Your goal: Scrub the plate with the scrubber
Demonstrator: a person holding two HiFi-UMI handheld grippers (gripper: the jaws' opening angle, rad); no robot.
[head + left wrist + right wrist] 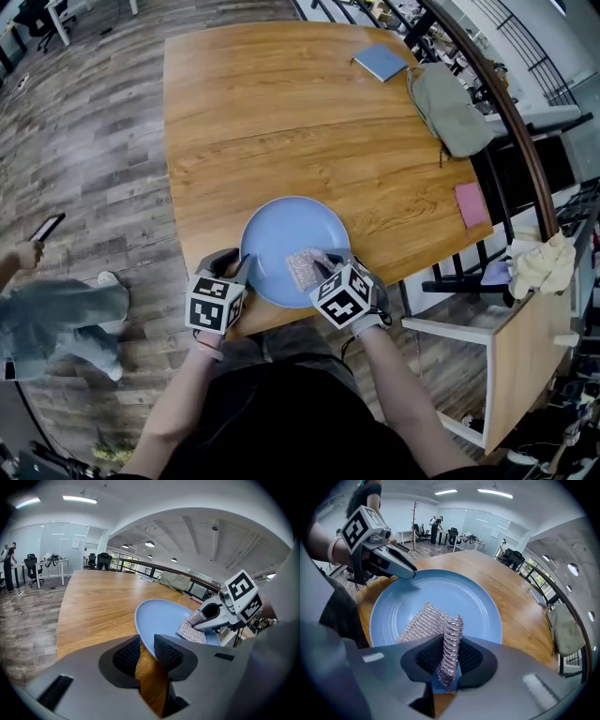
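— Where's the plate (292,242)?

— Flat on the table (281,112), at the near edge, right in front of the person. The scrubber (423,621), a patch of silvery mesh, lies spread on its near side.

— And who has the scrubber?

— The right gripper (446,660). Its jaws are closed on a fold of the mesh that stands up between the pads, while the rest drapes onto the plate.

— The other one?

— The left gripper (147,651) sits at the plate's left rim, its jaws narrowly apart with the rim between them. It looks like a pinch that steadies the plate.

— So which step is this?

— Scrubbing, I'd say, already under way.

— What does the next stroke need?

— Downward pressure so the mesh rubs rather than skims, a sweep across the middle and far side, and a firm hold on the rim so the plate doesn't slide off the table.
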